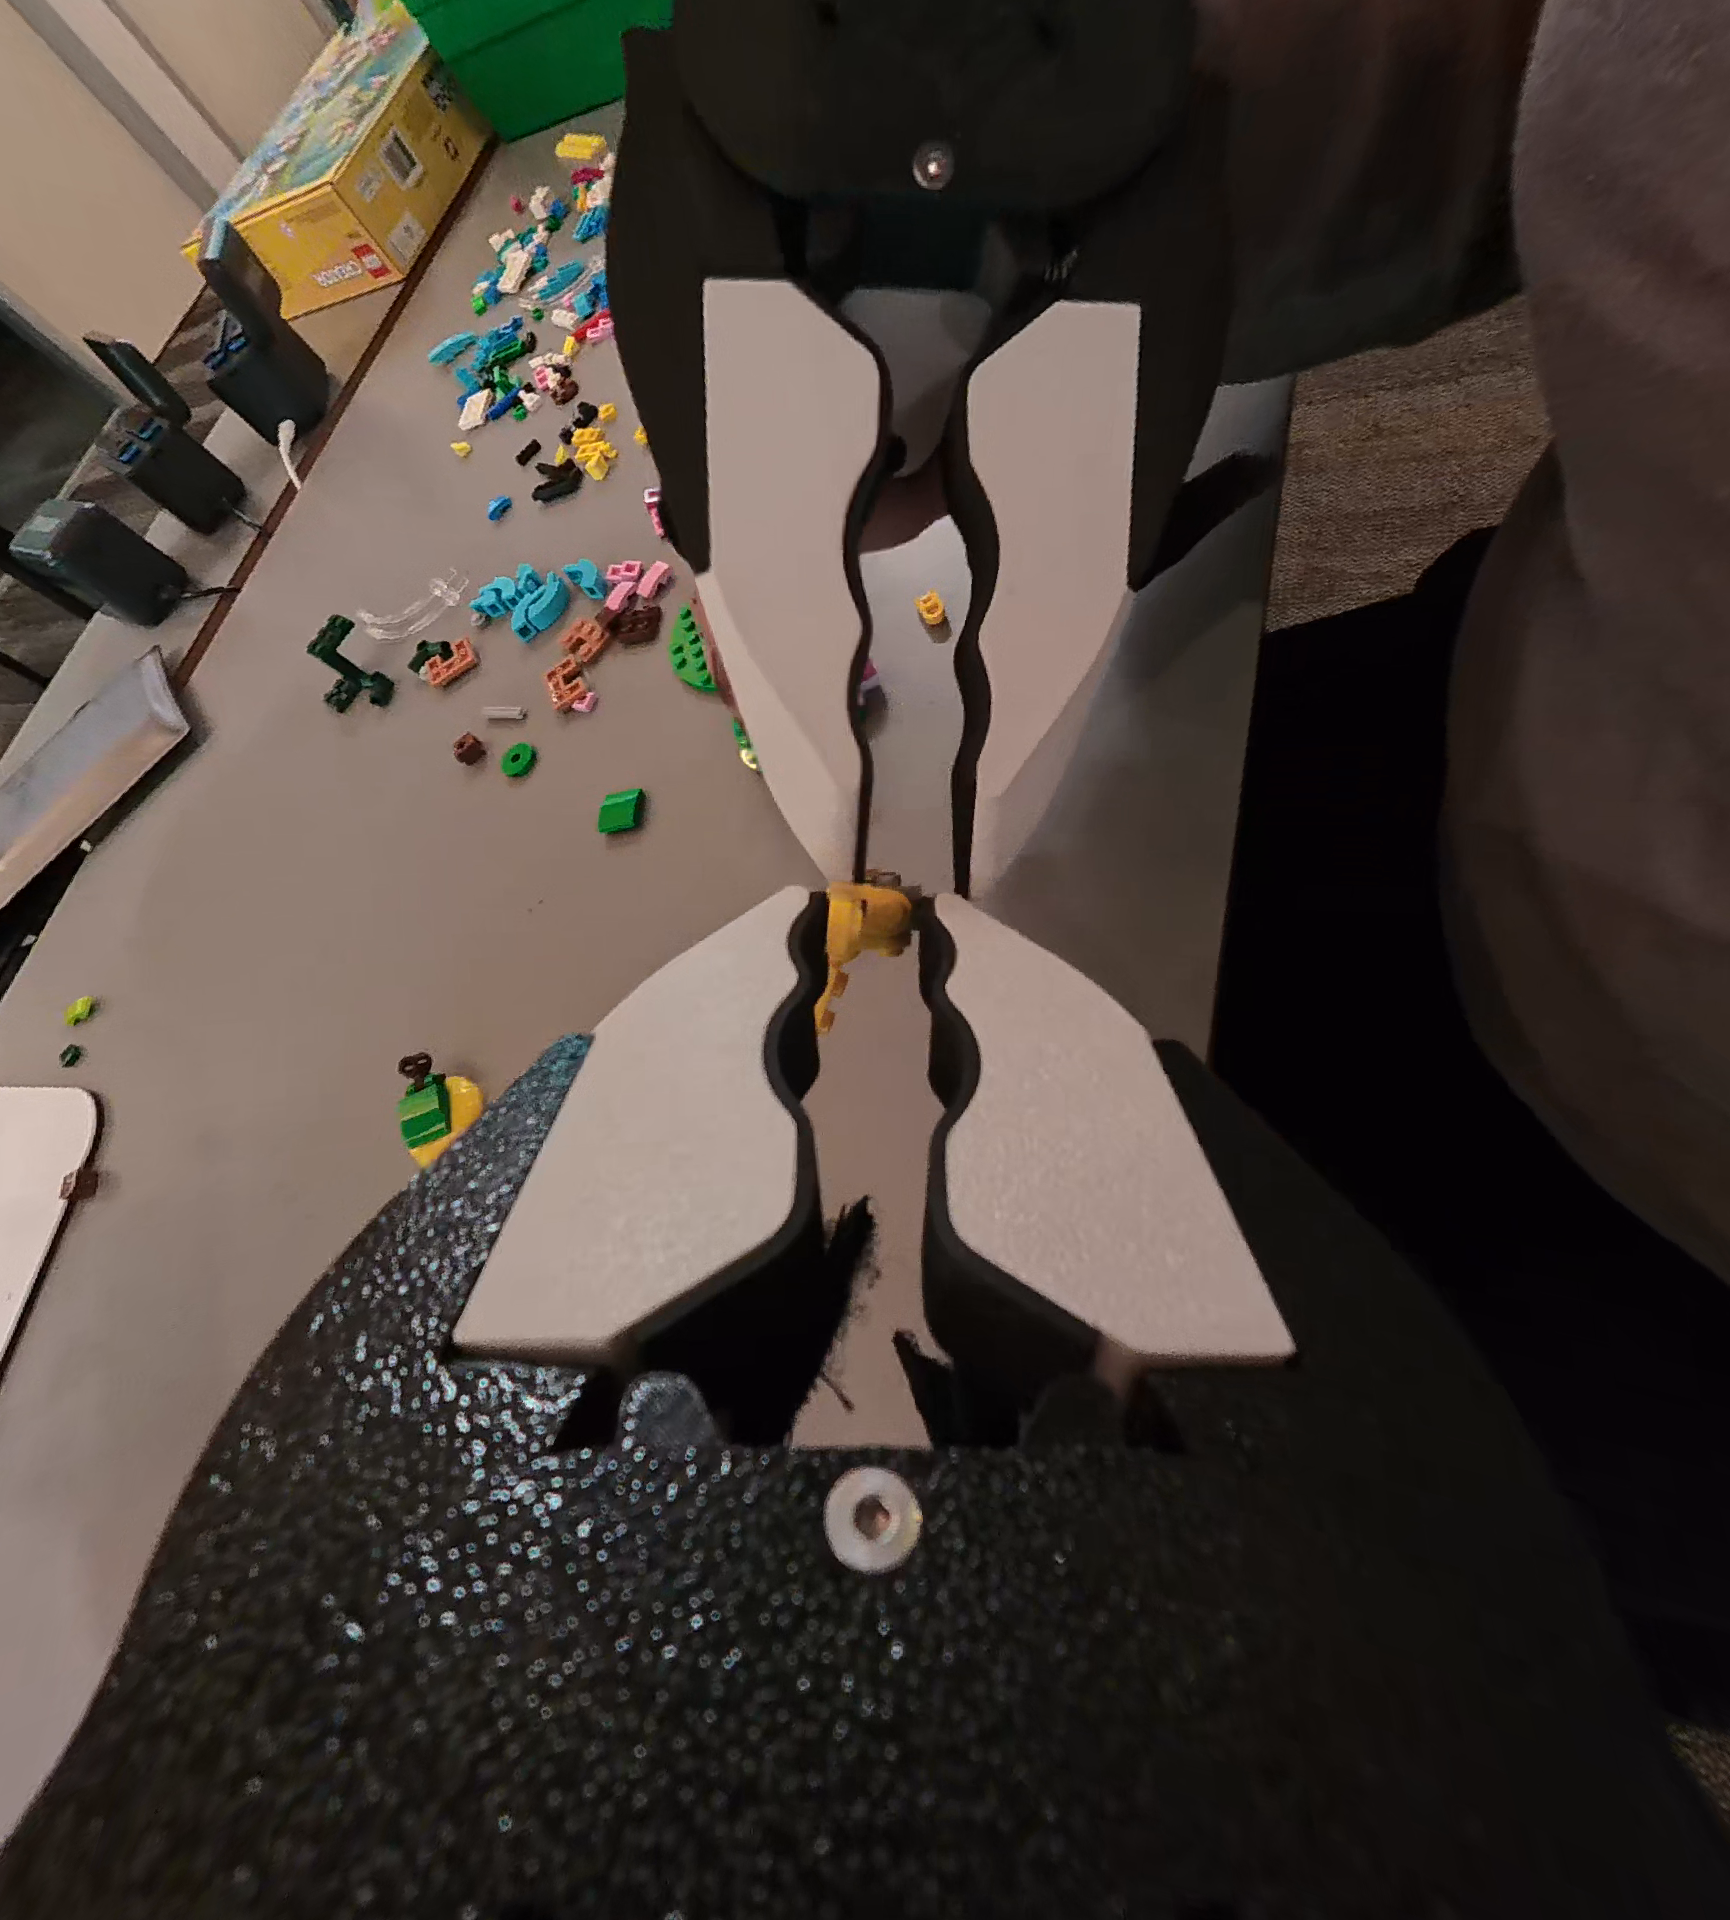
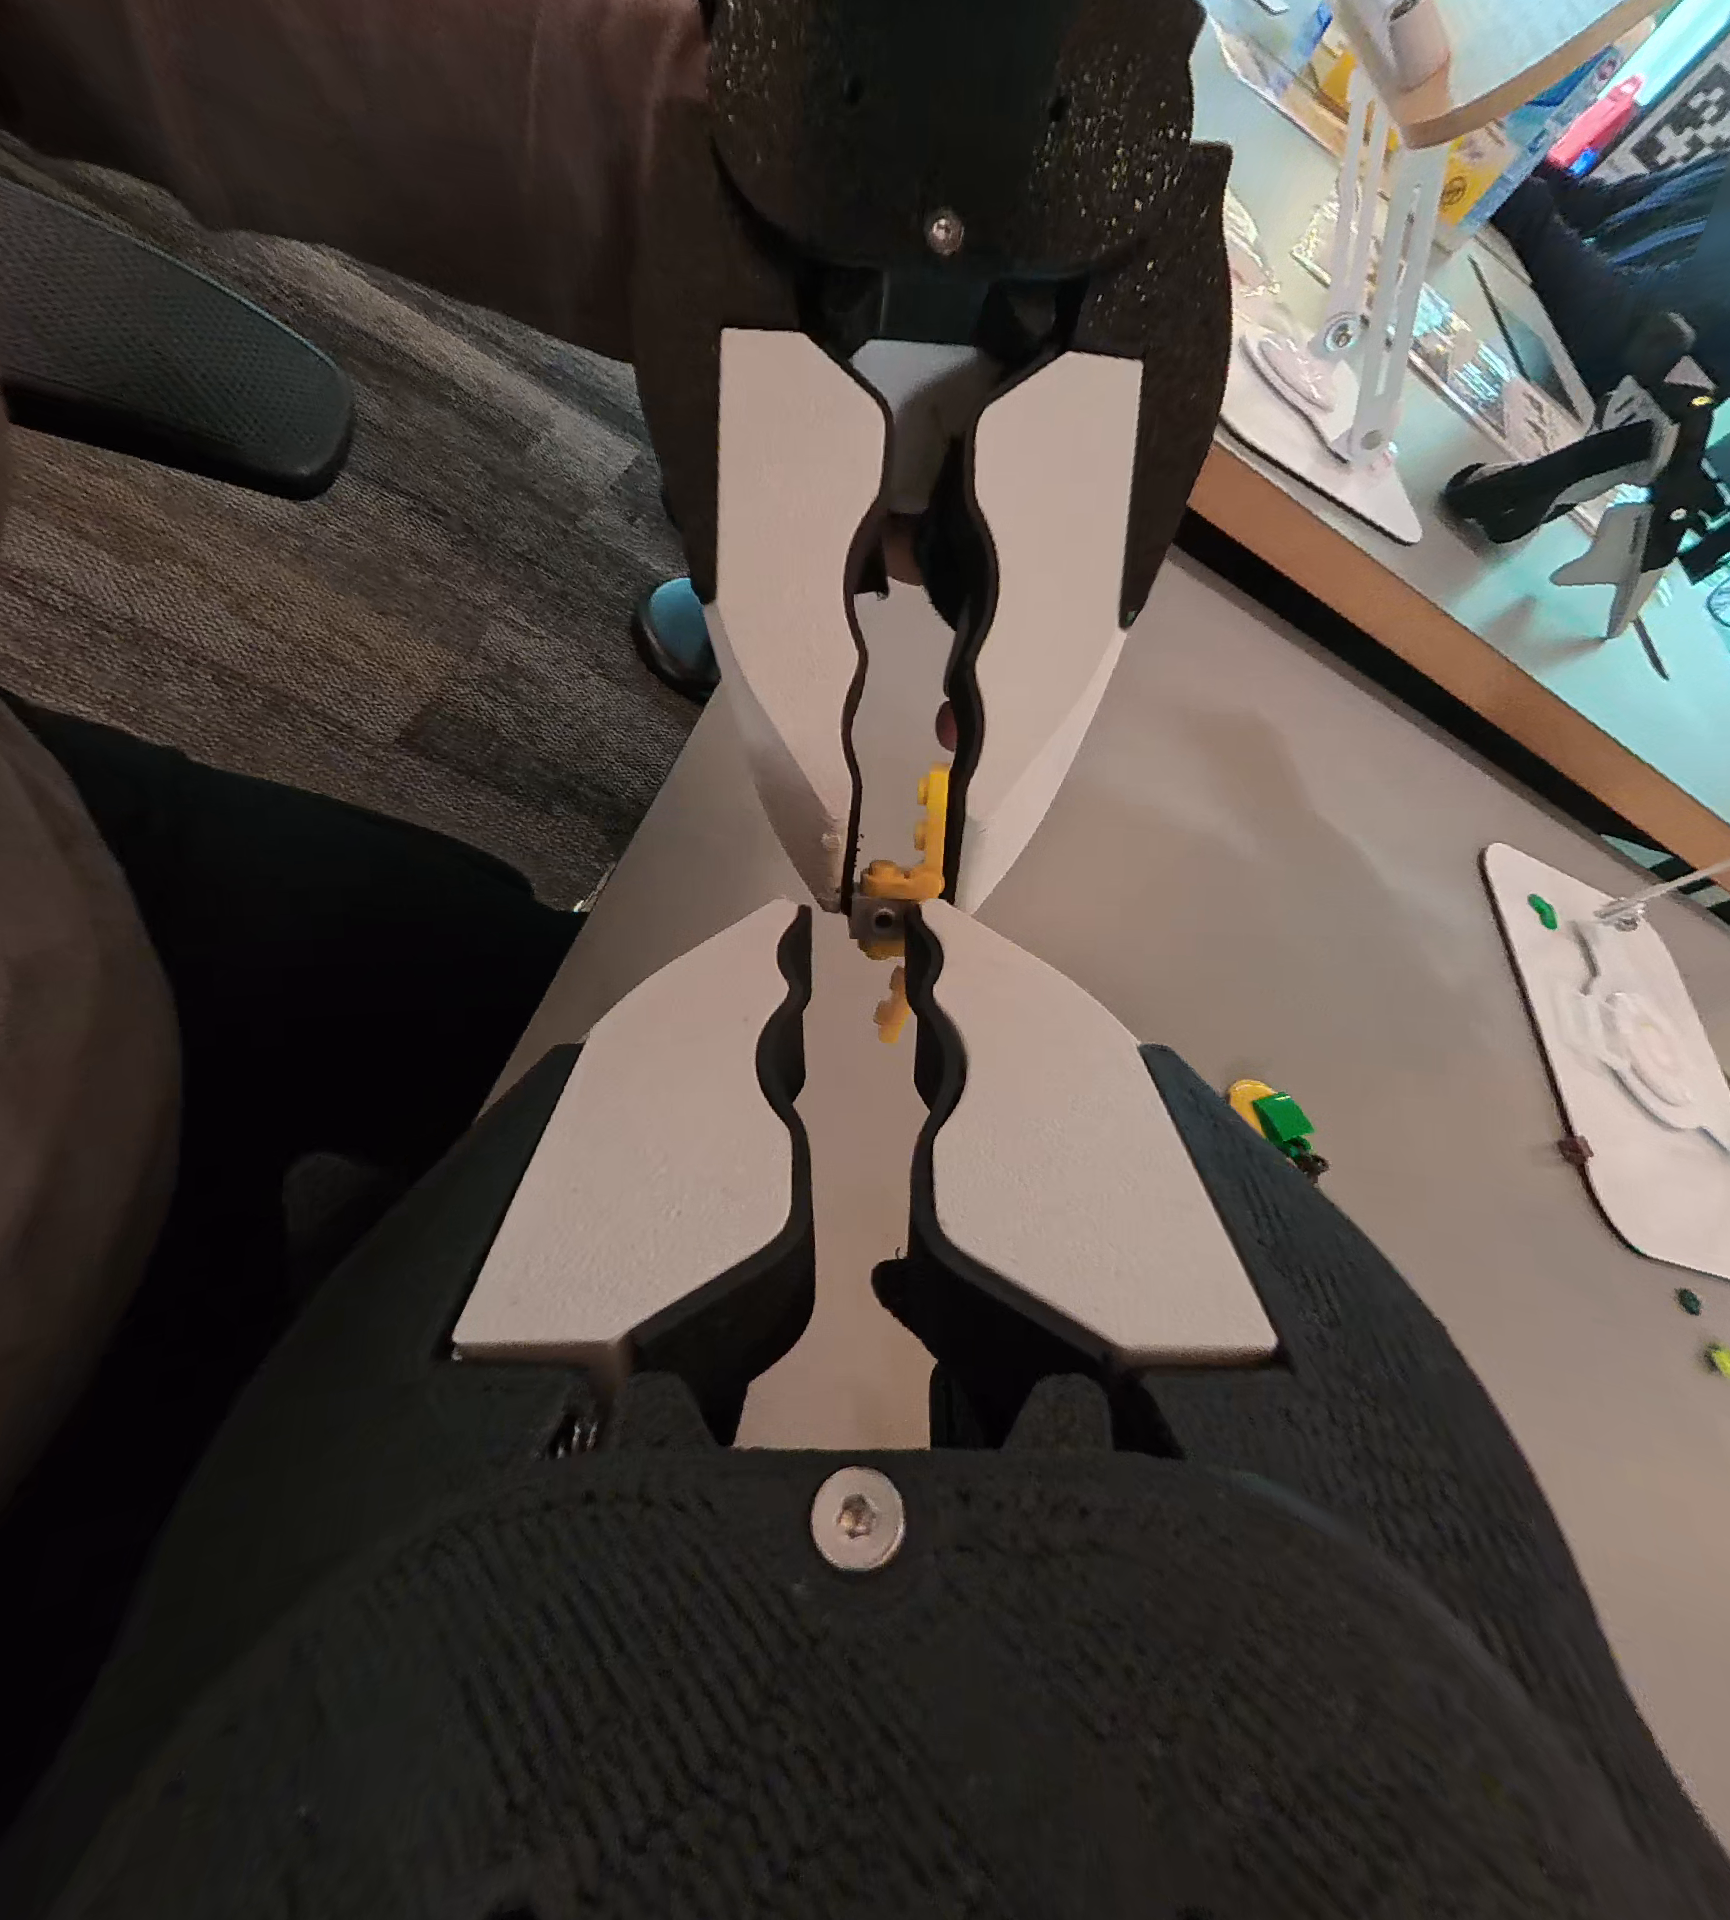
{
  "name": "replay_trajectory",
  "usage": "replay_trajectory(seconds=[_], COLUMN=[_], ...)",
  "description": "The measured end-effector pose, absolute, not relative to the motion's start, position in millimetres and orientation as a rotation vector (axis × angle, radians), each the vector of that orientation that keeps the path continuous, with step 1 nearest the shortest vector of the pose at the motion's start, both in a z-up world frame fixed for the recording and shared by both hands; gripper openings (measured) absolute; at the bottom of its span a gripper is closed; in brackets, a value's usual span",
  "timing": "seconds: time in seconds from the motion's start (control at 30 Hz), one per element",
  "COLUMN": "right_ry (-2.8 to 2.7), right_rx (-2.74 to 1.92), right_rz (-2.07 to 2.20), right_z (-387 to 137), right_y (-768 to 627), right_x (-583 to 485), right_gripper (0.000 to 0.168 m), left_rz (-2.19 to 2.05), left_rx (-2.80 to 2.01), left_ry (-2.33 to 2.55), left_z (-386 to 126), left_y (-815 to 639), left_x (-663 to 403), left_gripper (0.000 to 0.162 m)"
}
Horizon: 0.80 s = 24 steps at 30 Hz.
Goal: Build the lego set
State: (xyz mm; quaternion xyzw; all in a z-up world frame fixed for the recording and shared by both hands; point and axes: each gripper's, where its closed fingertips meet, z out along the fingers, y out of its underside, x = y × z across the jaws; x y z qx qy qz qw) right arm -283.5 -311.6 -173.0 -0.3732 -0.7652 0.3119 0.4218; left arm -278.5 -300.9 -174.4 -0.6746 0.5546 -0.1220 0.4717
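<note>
Grey table (image 1: 321, 883) carries nearly everything, and most of the set lies unbuilt on it. Toward its far left edge sits the yellow box (image 1: 341, 197), and between that and the table's middle a wide scatter of loose bricks (image 1: 539, 623) in blue, pink, brown, green and white. Close to the near edge stands one small finished piece, a yellow and green build (image 1: 435, 1117), beside a white mat (image 2: 1661, 1081).

Above the table's near edge the two tools meet tip to tip. The left gripper (image 1: 866, 920) has its fingers clamped on a small yellow assembly (image 1: 866, 925), part of which hangs down between them. The right gripper (image 2: 887, 920) faces it, fingers pressed together on a small grey brick (image 2: 880, 921) held right against the yellow part.

My guess is that the grey brick is being pushed on. Judging by the pile, the build is in its early stages.
</note>
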Motion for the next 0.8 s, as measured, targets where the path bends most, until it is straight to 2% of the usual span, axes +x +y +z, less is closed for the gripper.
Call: replay_trajectory(seconds=[0.13,0.43,0.53,0.8], right_ry=[-1.941,-1.898,-1.859,-1.751], right_rx=[-0.933,-0.920,-0.889,-0.654], right_rz=[0.805,0.793,0.702,0.242], right_z=[-176.5,-173.6,-169.7,-158.1], right_y=[-314.0,-309.9,-300.9,-276.8], right_x=[-281.2,-280.8,-282.1,-286.8], right_gripper=[0.007,0.007,0.007,0.007], left_rz=[-0.320,-0.330,-0.330,-0.303], left_rx=[-1.633,-1.647,-1.650,-1.650], left_ry=[1.417,1.345,1.263,0.973], left_z=[-178.8,-175.2,-167.4,-137.4], left_y=[-306.3,-300.8,-295.6,-278.9], left_x=[-274.9,-275.9,-279.8,-295.4], left_gripper=[0.017,0.017,0.029,0.019])
